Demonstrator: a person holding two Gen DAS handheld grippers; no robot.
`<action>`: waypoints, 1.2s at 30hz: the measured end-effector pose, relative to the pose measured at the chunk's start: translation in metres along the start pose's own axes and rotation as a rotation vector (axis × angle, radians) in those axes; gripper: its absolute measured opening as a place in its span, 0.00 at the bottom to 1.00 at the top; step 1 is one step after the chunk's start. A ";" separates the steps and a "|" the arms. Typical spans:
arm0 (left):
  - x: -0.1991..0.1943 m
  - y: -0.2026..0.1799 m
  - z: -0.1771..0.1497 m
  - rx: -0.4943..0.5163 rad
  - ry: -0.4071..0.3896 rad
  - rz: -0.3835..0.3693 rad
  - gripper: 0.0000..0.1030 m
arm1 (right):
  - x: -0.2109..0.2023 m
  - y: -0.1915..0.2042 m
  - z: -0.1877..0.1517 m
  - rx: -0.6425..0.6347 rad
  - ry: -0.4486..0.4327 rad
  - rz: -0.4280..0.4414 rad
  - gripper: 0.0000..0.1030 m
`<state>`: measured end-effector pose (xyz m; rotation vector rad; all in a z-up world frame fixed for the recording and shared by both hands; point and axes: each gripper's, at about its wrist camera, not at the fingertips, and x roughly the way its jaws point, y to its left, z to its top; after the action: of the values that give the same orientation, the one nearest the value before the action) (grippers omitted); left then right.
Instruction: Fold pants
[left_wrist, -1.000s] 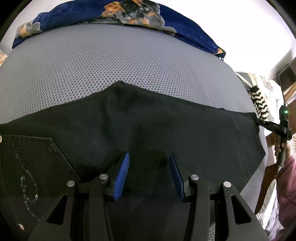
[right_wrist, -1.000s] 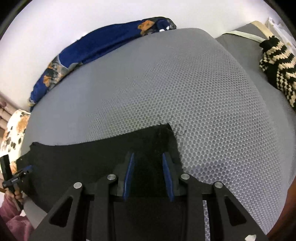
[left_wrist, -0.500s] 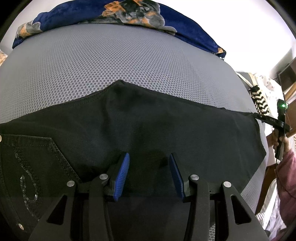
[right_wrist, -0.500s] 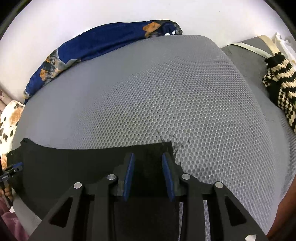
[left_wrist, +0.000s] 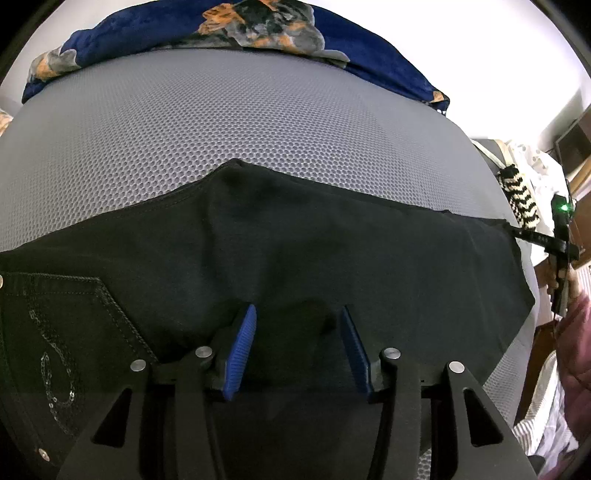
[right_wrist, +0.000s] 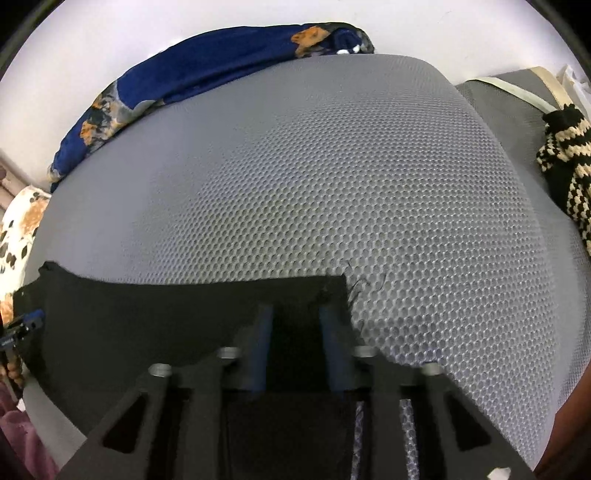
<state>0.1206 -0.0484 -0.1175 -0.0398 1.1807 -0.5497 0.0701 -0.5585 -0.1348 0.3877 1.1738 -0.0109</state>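
On the grey mesh mattress (left_wrist: 258, 122) lie black pants (left_wrist: 332, 251).

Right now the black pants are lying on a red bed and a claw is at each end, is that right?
Not quite: the bed is grey mesh, not red, as the right wrist view shows. The black pants do lie on it, with the left claw and right claw over them.

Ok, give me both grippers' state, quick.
Left gripper: open over the black pants, pads not pressing.
Right gripper: jaws closing at the pants' hem corner; grip not yet clear.
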 end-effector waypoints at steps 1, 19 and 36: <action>0.000 0.000 0.000 0.002 -0.001 0.001 0.48 | -0.001 0.003 -0.002 -0.009 -0.006 -0.012 0.15; -0.005 -0.003 -0.001 -0.023 -0.028 0.010 0.49 | -0.022 0.004 -0.006 0.143 -0.149 -0.016 0.08; -0.010 0.015 -0.010 0.028 -0.051 0.056 0.49 | 0.004 0.015 0.000 0.234 -0.116 -0.249 0.12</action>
<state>0.1152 -0.0289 -0.1178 0.0031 1.1208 -0.5125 0.0746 -0.5439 -0.1338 0.4377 1.1024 -0.3854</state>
